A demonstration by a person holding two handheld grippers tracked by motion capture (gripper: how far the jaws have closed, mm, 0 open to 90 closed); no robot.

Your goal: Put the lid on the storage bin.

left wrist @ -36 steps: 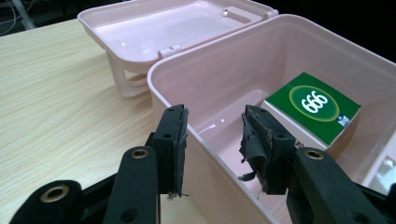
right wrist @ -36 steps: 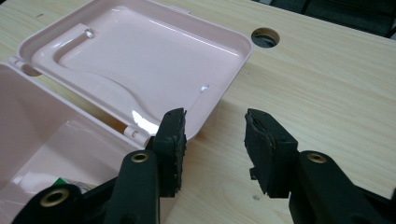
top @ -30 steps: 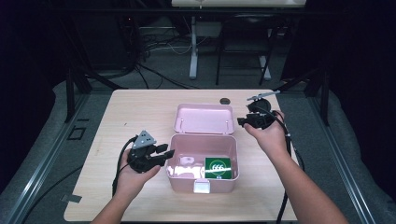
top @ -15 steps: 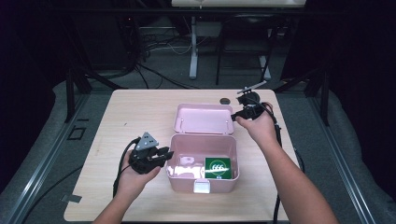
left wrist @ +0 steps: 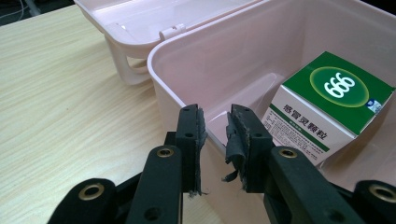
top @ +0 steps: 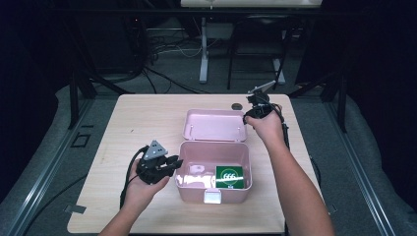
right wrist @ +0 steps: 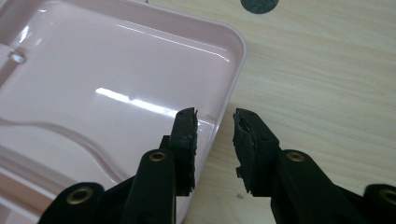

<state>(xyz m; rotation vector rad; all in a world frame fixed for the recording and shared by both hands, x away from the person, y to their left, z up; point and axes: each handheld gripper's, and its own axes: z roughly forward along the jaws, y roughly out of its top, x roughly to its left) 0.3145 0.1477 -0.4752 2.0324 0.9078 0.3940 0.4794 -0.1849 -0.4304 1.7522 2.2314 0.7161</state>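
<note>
1. Pink plastic box (top: 215,169) sits near the front middle of the wooden table (top: 142,118), lid (top: 215,125) swung fully back and lying flat behind it, inner face up.
2. Inside the box: a green-and-white carton (top: 229,176) marked "666" at the right end; a small pale item left of it, too indistinct to identify.
3. Left gripper (top: 169,162) is at the box's left wall. In the left gripper view its jaws straddle the wall's rim (left wrist: 212,133), one pad outside, one inside. The jaws have just been closing; a narrow gap remains on each side of the rim, so the pads do not yet press on it.
4. Right gripper (top: 251,110) is at the lid's far right corner. In the right gripper view the lid's edge (right wrist: 229,107) lies between the jaws, which have just been closing but stand apart, not pressing.
5. A small dark round disc (top: 237,105) lies on the table just behind the lid.
</note>
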